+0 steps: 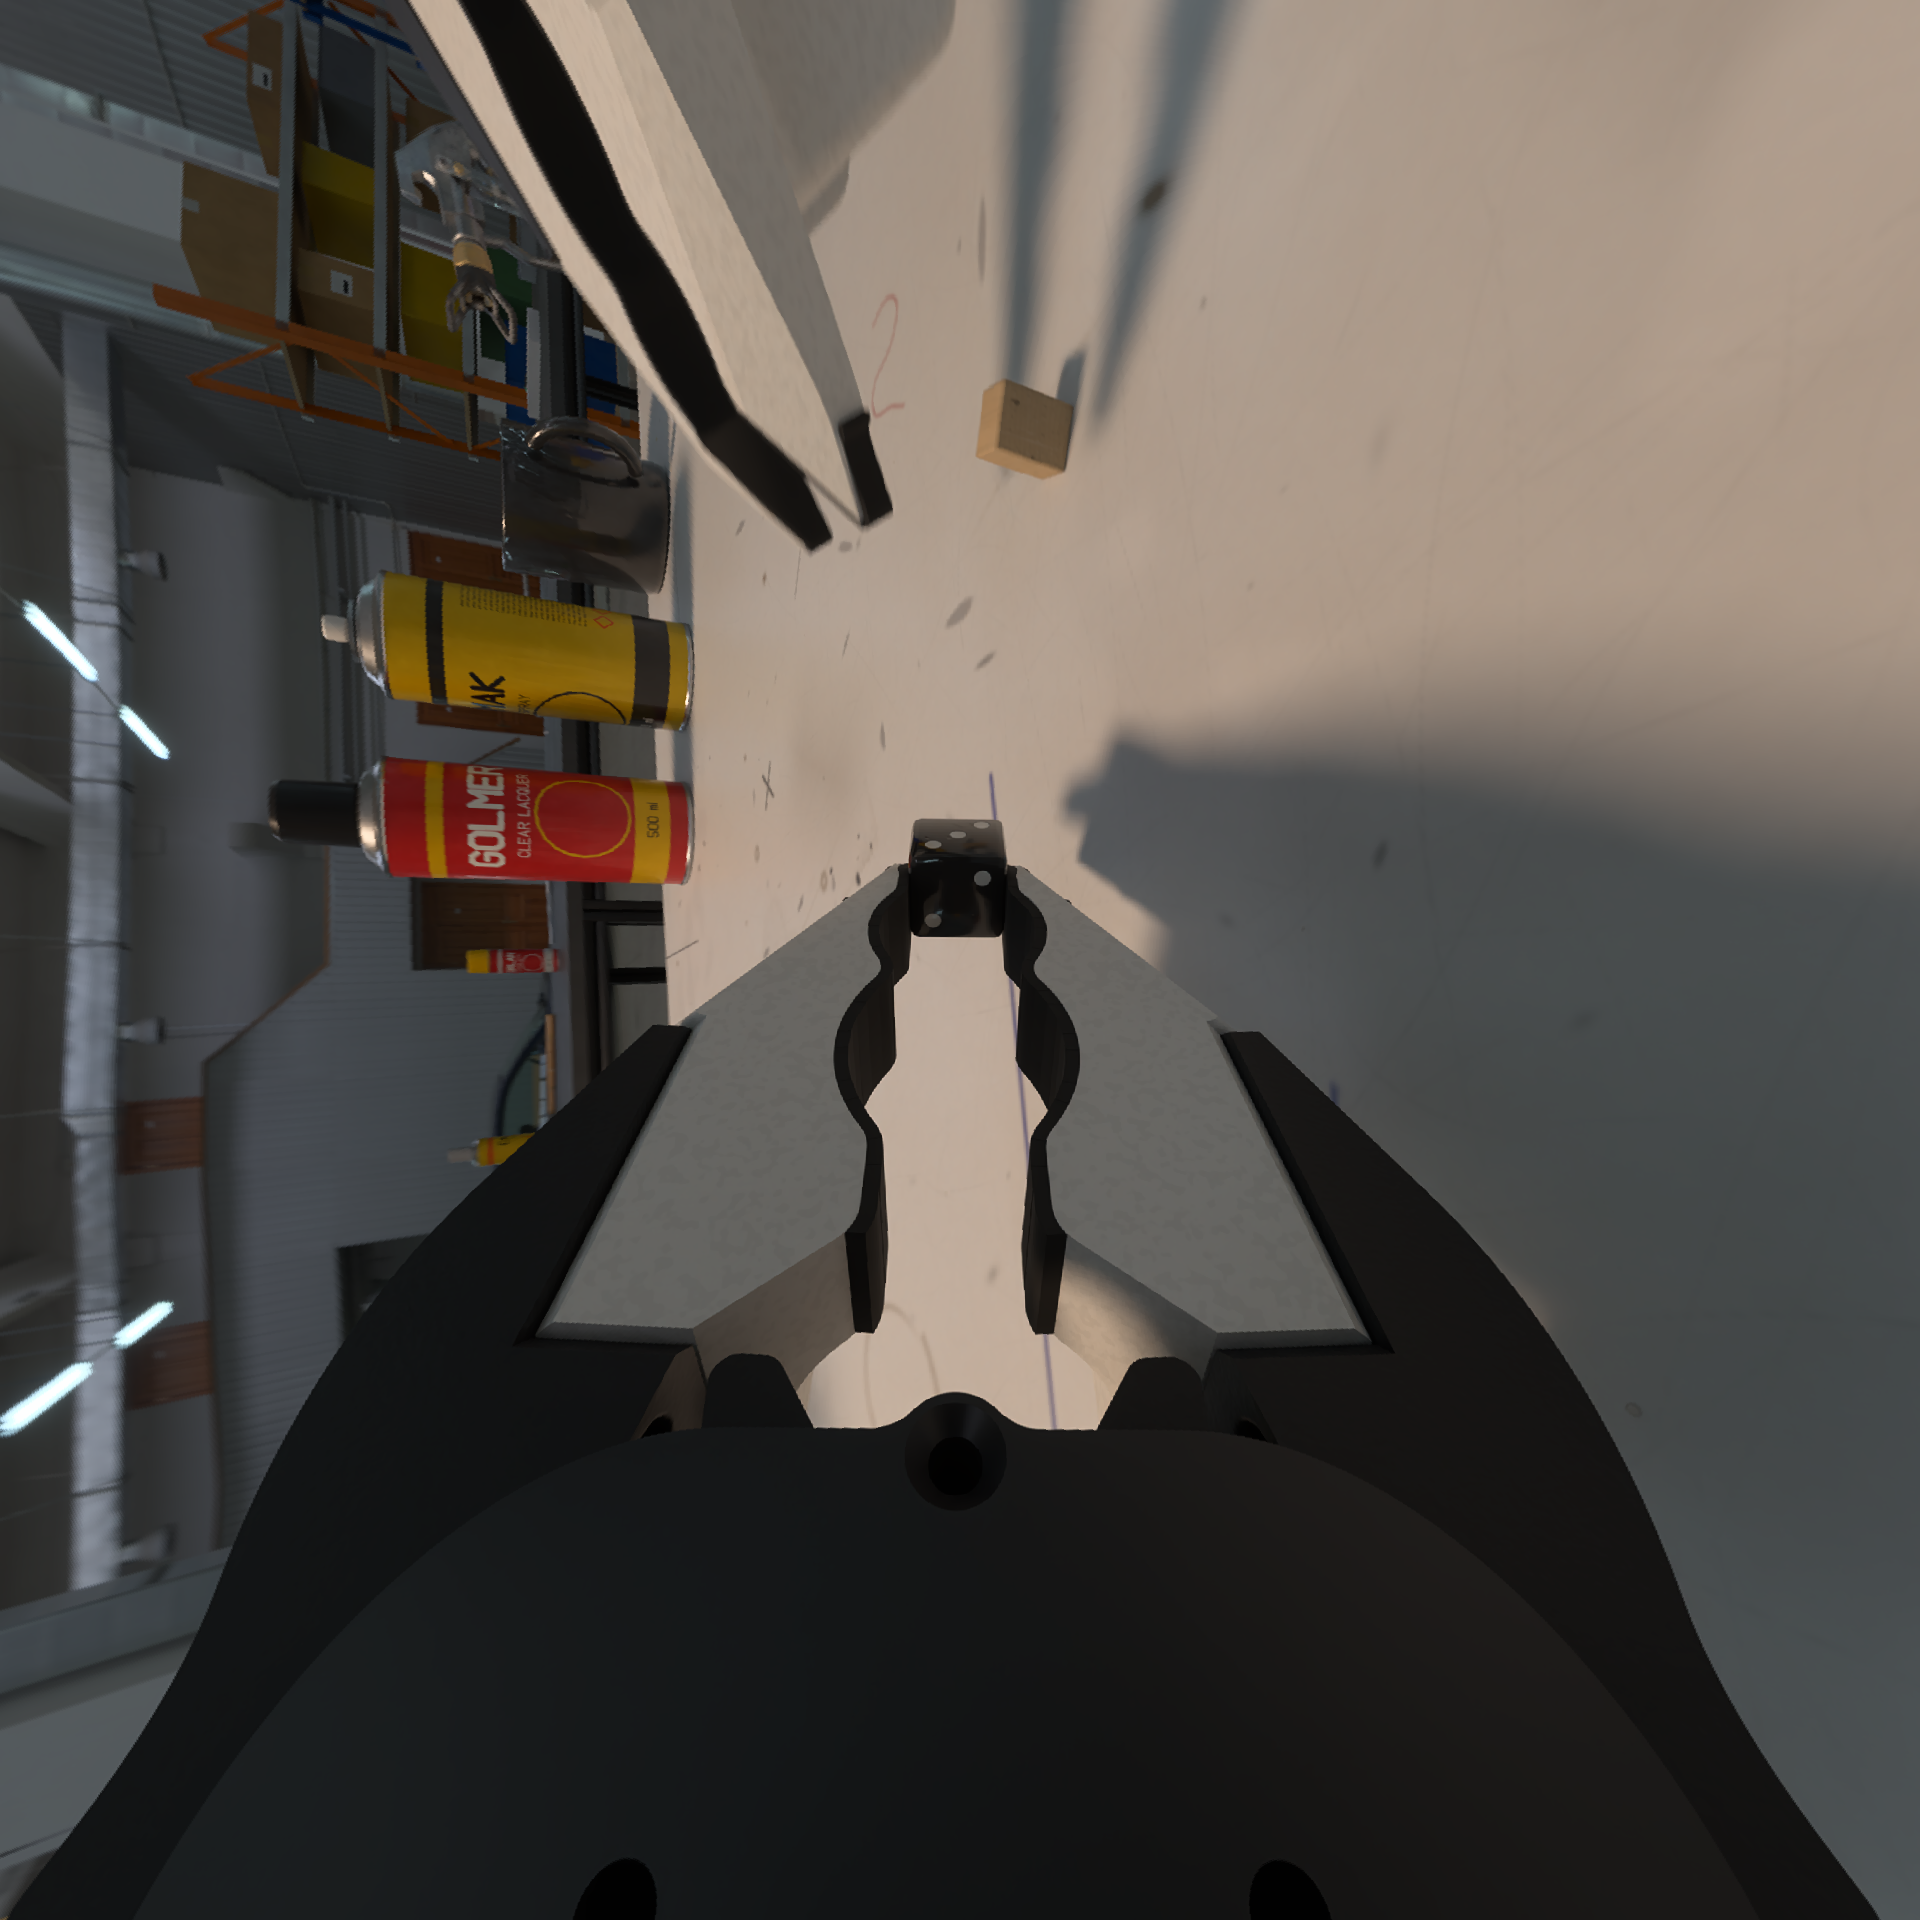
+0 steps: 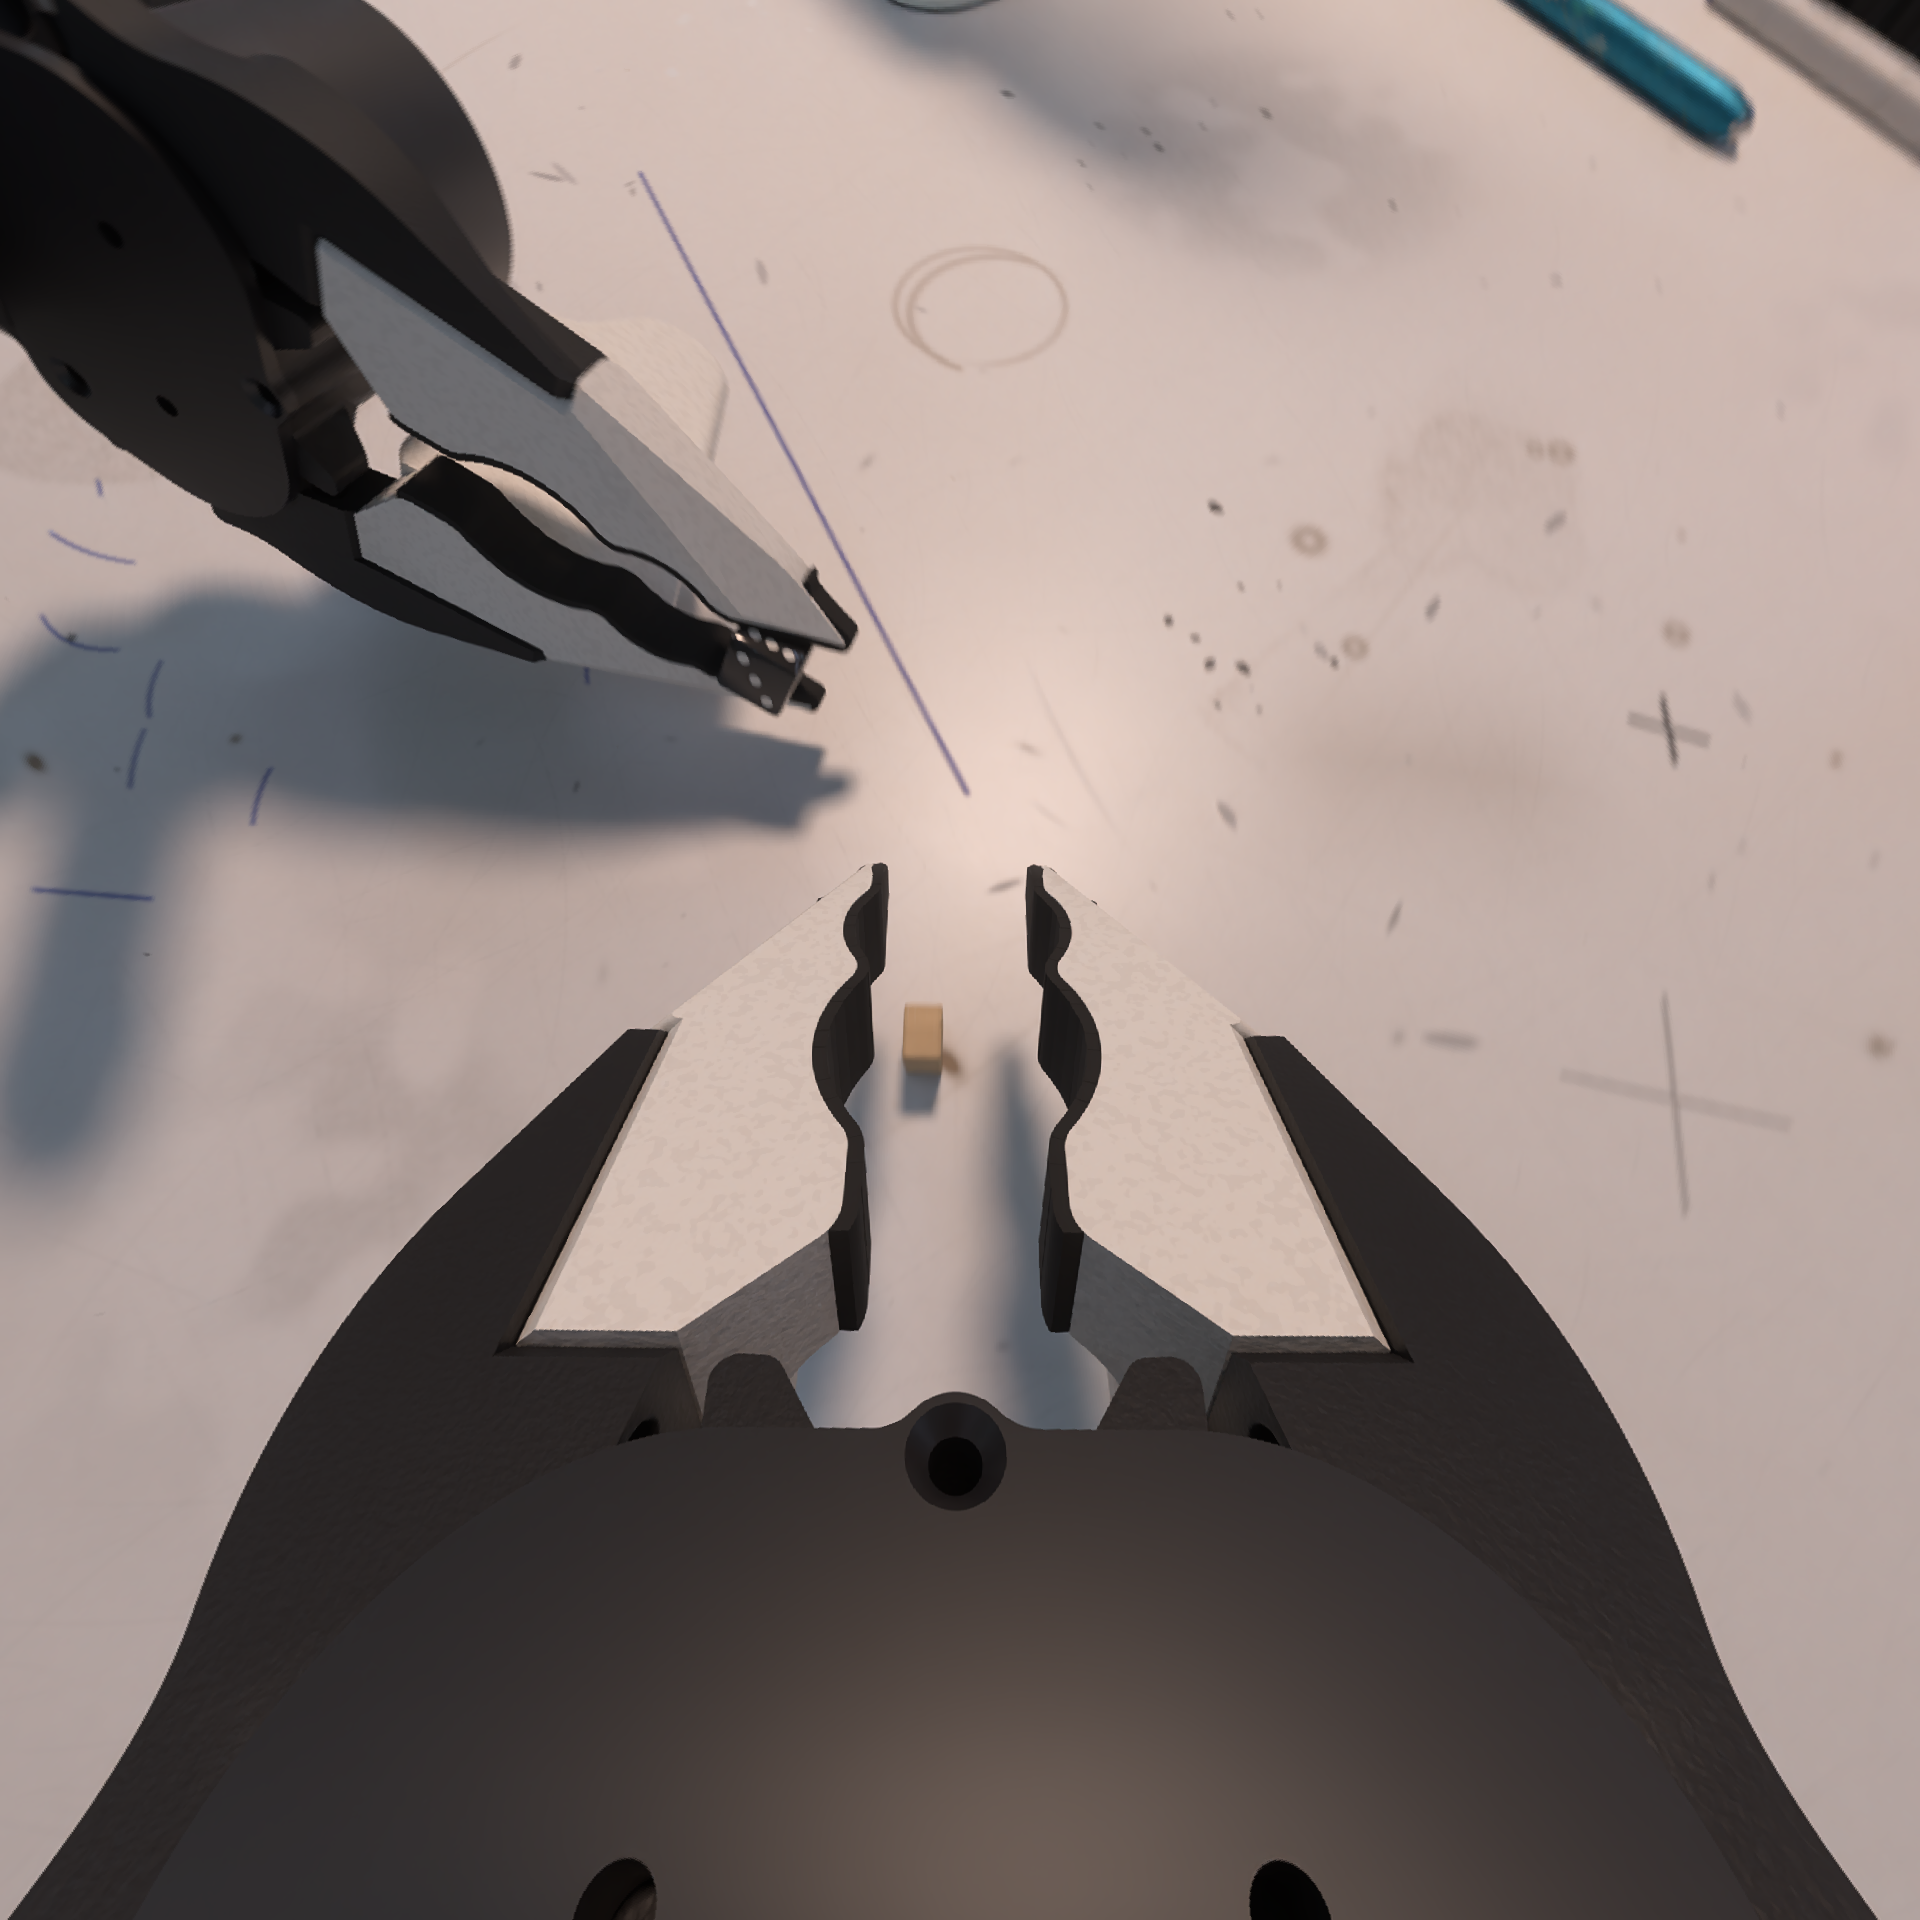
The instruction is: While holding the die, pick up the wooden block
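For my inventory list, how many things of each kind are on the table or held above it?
Spray cans: 2, yellow, red
Mug: 1
Wooden block: 1
Die: 1, held in the left tool
Blue pen: 1
Total: 6

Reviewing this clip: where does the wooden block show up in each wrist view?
Left wrist view: wooden block upper centre, on the table, beyond the right tongs' tips.
Right wrist view: wooden block centre, far below, seen between the open right tongs.
Shared landmark: the black die pinched in the left tongs.
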Tool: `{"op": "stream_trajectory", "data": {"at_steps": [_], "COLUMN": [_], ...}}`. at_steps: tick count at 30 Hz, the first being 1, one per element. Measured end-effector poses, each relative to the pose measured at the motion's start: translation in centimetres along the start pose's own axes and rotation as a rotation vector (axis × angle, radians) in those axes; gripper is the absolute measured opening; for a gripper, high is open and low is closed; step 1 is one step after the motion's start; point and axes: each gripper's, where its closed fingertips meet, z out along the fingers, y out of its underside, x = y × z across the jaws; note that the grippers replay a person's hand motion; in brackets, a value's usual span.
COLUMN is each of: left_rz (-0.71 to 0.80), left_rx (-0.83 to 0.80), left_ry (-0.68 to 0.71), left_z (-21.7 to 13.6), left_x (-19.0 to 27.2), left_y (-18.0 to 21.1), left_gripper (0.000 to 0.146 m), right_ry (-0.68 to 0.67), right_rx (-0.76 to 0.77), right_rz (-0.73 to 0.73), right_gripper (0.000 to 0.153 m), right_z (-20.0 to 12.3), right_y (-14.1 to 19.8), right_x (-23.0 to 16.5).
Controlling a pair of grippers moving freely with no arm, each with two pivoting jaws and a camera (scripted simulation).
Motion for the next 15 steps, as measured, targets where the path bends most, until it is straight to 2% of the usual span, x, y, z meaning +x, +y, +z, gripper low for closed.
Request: {"op": "stream_trajectory", "data": {"at_steps": [5,7,10,15], "left_rz": [-0.122,-0.189,-0.329,-0.480], "left_rx": [0.042,0.049,0.051,0.047], "left_ry": [0.031,0.051,0.092,0.153], "left_z": [0.0,0.0,0.0,0.2], "left_x": [0.1,0.2,0.2,0.0], "left_y": [0.0,0.3,0.9,1.1], "left_gripper": [0.016,0.016,0.016,0.016], "right_ry": [0.027,0.034,0.085,0.204], "right_rx": [-0.067,-0.084,-0.096,-0.123], "right_rz": [-0.190,-0.248,-0.310,-0.431], "right_gripper": [0.026,0.021,0.012,0.008], "right_z": [2.7,3.4,3.8,4.2], "right_y": [-1.0,-0.9,-0.8,-0.1], "right_x": [0.2,0.1,0.1,0.3]}}
